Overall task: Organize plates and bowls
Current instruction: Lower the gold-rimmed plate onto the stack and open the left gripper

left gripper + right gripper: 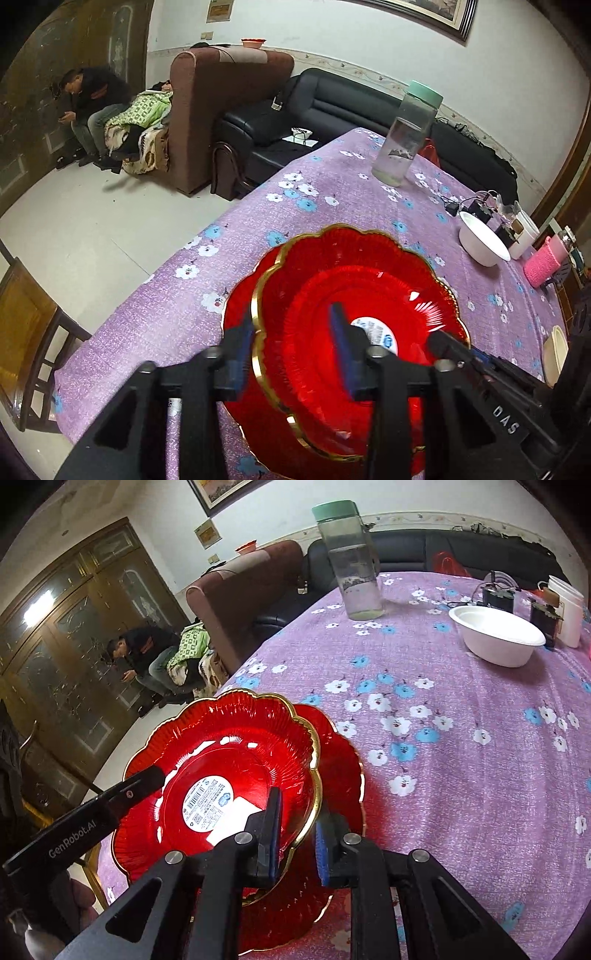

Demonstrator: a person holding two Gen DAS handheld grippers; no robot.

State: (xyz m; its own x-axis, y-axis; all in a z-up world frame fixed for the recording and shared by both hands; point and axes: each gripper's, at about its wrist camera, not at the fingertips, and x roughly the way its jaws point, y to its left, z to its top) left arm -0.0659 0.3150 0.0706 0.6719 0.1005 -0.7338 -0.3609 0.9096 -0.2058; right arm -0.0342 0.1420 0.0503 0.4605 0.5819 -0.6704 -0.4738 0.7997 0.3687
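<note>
1. You work at a table (461, 775) under a purple floral cloth, sofas behind.
2. The top red plate (354, 295) sits on a second red plate (343, 760); your left gripper (295, 350) straddles its rim, jaws apart.
3. Your right gripper (297, 834) looks loosened around the opposite rim; contact is unclear.
4. Next, probably withdraw, then fetch the white bowl (496, 637).

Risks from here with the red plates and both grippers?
1. The upper red gold-rimmed plastic plate sits off-centre on the lower red plate; it may slide.
2. Left gripper and right gripper straddle opposite rims; uneven release could tip it.
3. The stack lies near the purple floral tablecloth edge.
</note>
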